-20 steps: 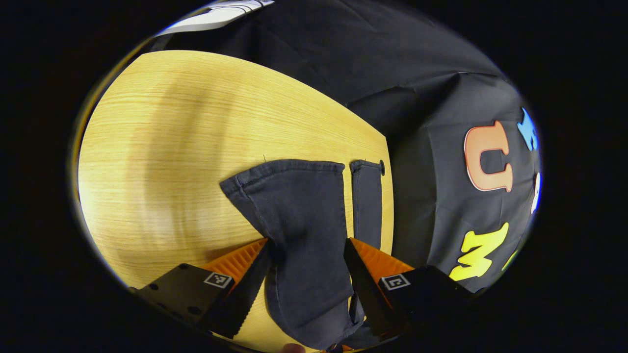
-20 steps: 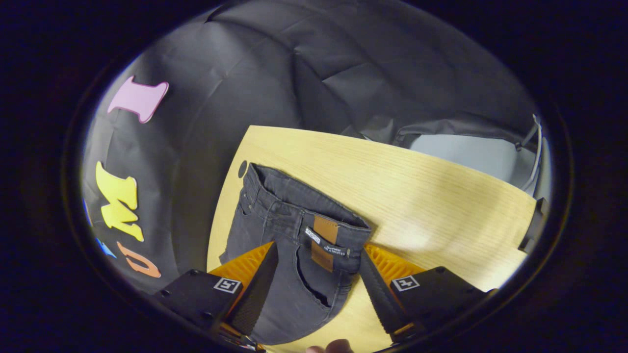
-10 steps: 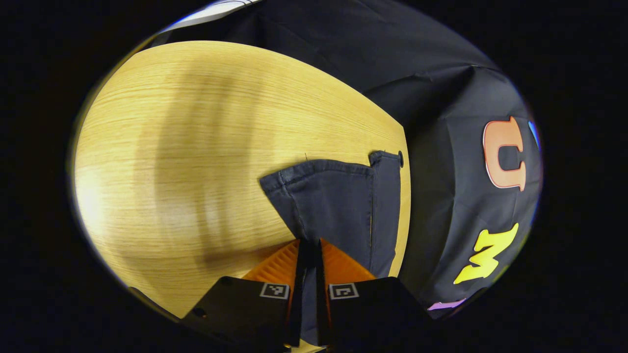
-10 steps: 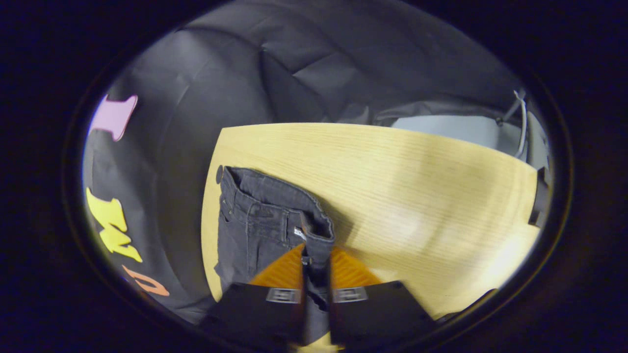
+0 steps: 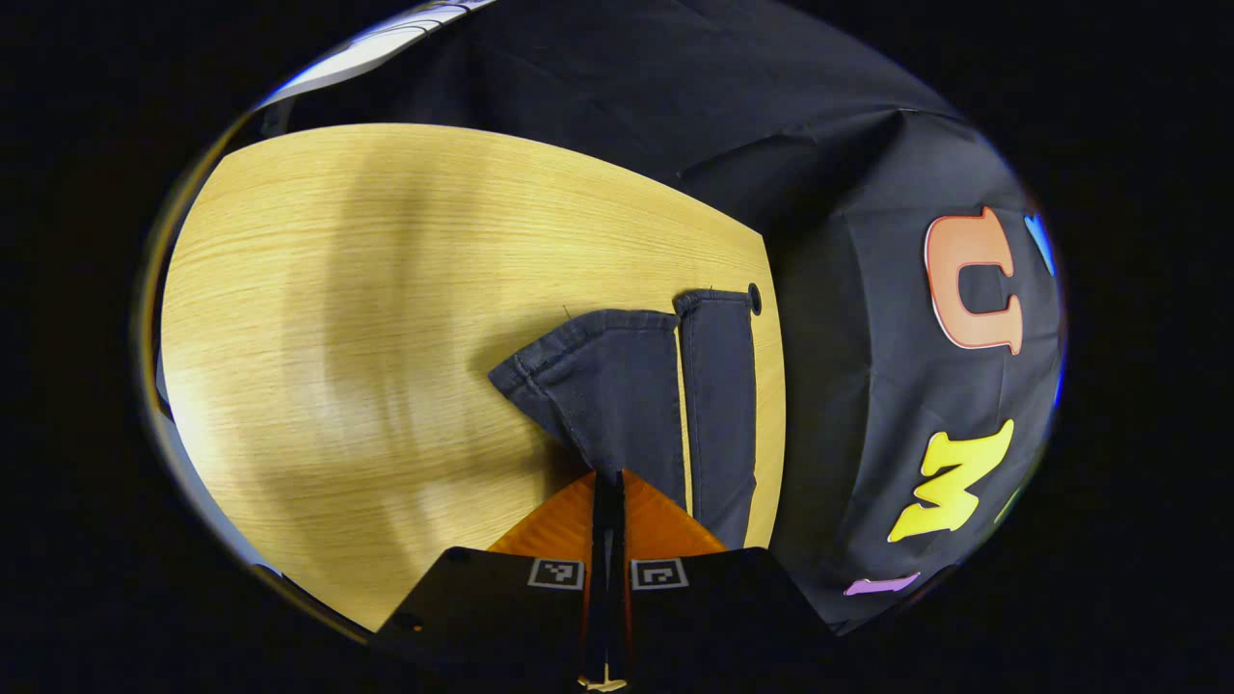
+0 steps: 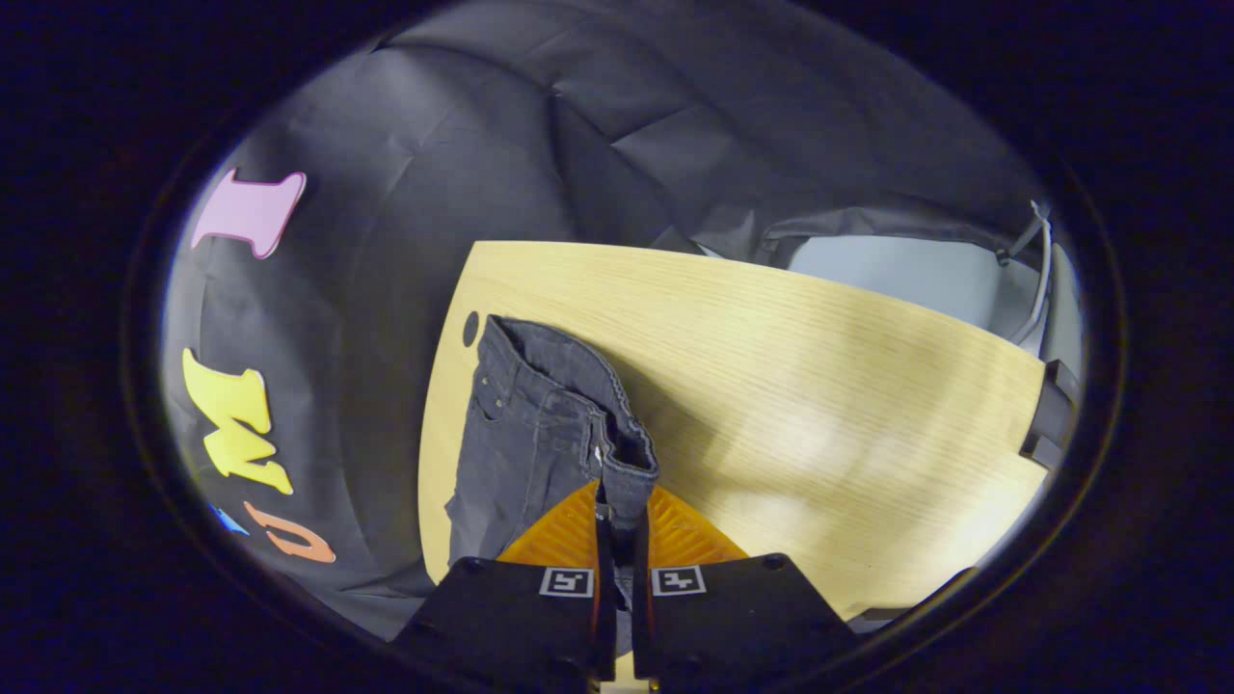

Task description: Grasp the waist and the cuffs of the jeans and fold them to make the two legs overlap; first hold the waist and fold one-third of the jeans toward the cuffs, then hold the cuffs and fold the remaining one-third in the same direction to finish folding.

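Both tongs have just clenched: left tongs [image 5: 607, 482] pinch a cuff [image 5: 603, 381], right tongs [image 6: 622, 496] pinch the waist [image 6: 578, 405], centre-frame on the desk [image 5: 386, 289]. Jeans [image 6: 525, 453] gripped, leg-overlap fold can begin.

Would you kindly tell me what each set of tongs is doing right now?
Left tongs: closed on a cuff of the jeans.
Right tongs: closed on the waist of the jeans.

A light wooden table [image 5: 386, 289] with fine straight grain and soft shadow bands stands against creased black cloth walls [image 6: 627, 145]. Past its far edge, a pale grey surface [image 6: 897, 280] shows under the cloth.
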A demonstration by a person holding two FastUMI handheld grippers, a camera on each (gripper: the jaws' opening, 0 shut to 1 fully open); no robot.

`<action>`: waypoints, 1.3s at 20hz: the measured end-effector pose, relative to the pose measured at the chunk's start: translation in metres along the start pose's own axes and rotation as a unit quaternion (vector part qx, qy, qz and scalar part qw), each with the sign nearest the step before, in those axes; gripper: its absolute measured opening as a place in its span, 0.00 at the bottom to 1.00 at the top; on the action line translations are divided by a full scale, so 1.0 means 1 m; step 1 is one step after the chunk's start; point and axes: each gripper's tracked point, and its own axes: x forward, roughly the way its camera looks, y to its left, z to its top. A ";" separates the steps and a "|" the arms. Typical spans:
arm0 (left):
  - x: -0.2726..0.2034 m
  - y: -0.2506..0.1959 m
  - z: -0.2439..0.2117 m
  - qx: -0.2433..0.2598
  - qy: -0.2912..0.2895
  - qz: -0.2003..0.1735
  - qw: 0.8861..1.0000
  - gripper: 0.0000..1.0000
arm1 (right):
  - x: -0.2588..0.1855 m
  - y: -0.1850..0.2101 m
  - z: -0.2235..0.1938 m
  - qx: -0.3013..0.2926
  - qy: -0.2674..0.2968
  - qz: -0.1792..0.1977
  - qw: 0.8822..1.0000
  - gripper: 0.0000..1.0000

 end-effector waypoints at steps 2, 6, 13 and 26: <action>-0.008 -0.013 0.003 0.006 0.009 0.006 1.000 0.04 | -0.007 0.013 0.001 -0.006 0.006 0.007 1.000 0.03; -0.018 -0.052 0.012 0.032 0.020 -0.003 0.999 0.04 | -0.021 0.049 0.003 -0.024 0.018 0.029 0.999 0.07; -0.008 -0.109 0.031 0.062 0.047 -0.003 0.997 0.04 | -0.033 0.119 0.017 -0.041 0.028 0.069 0.996 0.07; 0.123 -0.183 0.060 0.136 0.091 0.033 0.986 0.04 | 0.068 0.198 0.064 -0.024 0.031 0.063 0.997 0.07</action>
